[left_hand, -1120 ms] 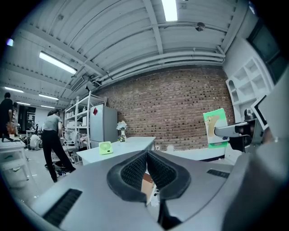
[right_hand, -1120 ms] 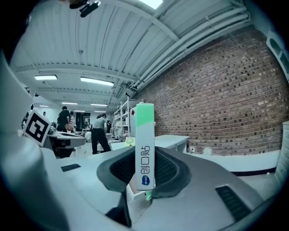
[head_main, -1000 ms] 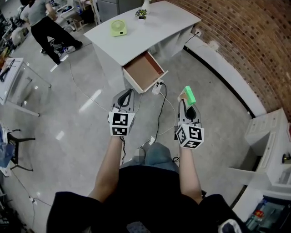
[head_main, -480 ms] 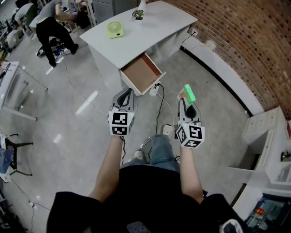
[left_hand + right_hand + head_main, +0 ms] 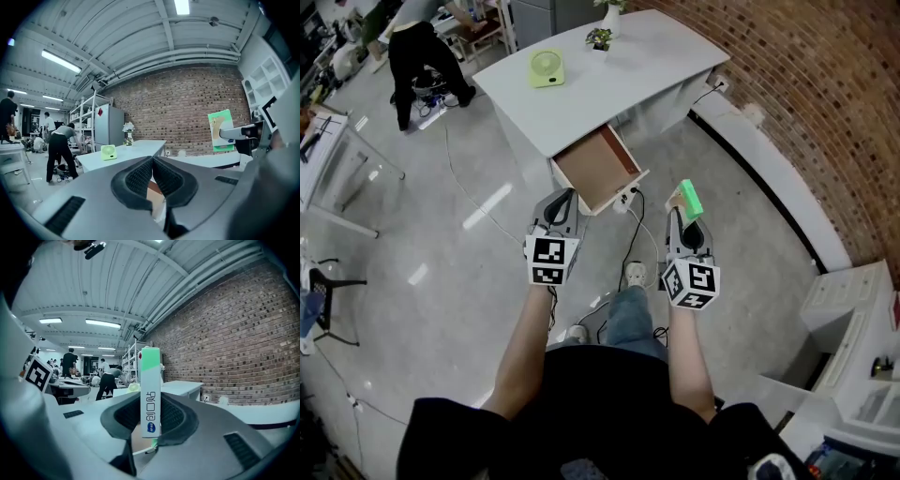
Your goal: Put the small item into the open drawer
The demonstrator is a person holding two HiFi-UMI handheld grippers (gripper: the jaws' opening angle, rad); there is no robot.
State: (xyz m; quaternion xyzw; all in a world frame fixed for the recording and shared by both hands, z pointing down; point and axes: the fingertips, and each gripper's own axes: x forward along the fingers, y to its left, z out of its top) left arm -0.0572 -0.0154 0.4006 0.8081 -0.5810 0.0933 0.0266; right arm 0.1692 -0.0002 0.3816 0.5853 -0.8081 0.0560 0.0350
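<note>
A small green and white box [image 5: 687,199] [image 5: 151,392] stands upright between the pads of my right gripper [image 5: 684,208] [image 5: 151,414], which is shut on it. My left gripper [image 5: 563,199] [image 5: 152,174] is held beside it at the same height, jaws together with nothing between them. The open drawer [image 5: 598,169], brown inside, juts from the front of a white desk [image 5: 609,70] just ahead of both grippers. In the left gripper view the box [image 5: 219,131] and the right gripper show at the right.
On the desk sit a lime fan [image 5: 547,67] and a small plant [image 5: 600,37]. Cables [image 5: 633,239] run over the floor below the drawer. A brick wall [image 5: 825,84] with a white ledge lines the right. A person [image 5: 417,56] bends at the far left.
Both grippers and the person holding them have moved forward toward the desk; the drawer now lies closer in front of them. The box stays in the right gripper.
</note>
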